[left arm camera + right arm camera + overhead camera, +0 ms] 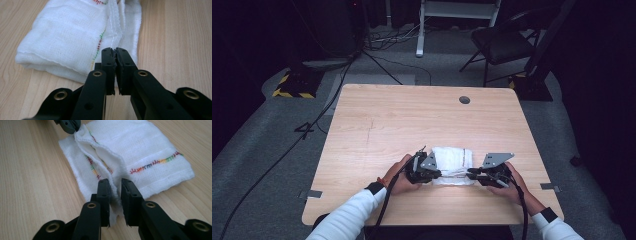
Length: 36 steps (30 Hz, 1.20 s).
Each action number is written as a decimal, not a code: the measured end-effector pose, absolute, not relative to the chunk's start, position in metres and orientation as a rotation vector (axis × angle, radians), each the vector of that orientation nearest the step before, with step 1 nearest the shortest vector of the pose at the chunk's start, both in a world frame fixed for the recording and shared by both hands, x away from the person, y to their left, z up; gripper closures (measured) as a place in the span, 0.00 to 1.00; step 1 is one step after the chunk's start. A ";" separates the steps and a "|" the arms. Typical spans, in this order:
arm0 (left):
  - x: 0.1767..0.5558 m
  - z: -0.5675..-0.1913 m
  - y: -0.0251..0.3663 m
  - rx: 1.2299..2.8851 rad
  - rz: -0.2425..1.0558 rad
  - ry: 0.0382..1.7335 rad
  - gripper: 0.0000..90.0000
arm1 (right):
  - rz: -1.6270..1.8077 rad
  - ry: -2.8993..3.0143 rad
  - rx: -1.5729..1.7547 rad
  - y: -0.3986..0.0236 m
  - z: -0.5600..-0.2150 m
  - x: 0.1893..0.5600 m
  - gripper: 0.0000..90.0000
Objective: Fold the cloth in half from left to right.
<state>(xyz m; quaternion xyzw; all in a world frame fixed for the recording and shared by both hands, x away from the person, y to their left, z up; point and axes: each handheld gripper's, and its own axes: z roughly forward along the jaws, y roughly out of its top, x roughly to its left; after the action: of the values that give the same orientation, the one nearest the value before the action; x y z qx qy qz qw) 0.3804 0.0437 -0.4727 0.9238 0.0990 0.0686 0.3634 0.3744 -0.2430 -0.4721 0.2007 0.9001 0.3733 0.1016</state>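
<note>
Two grippers meet at the near edge of a folded white cloth [453, 165] that lies on the near middle of the wooden table [377, 125]. The left gripper [115, 56] has its jaws pressed together on the cloth's raised hem, a thin ridge of fabric pinched between the pads. The right gripper [115, 185] has its jaws a little apart, with the same hem standing loosely in the gap (the pads do not visibly press it). The cloth is a gauzy weave with lines of multicoloured stitching [155, 163] in red, yellow, green and blue; no writing or label can be read on it. In the high view, the left gripper [438, 174] sits at the cloth's near left corner and the right gripper [470, 175] at its near right.
</note>
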 end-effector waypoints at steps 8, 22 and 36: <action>0.375 -0.474 0.049 2.388 0.166 0.257 0.95 | 1.081 2.643 0.620 -0.256 -0.474 0.363 0.78; 0.384 -0.462 0.057 2.306 0.307 0.392 0.59 | 1.114 2.489 0.751 -0.261 -0.458 0.380 0.54; 0.412 -0.478 0.035 2.352 0.271 0.492 0.34 | 0.995 2.524 0.794 -0.229 -0.470 0.406 0.39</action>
<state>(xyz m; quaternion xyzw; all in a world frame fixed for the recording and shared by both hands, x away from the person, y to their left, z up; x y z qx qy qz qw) 0.4124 0.0348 -0.4779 0.9097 0.1903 0.1048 0.3538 0.4055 -0.2291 -0.4696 0.2774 0.8818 0.3476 0.1570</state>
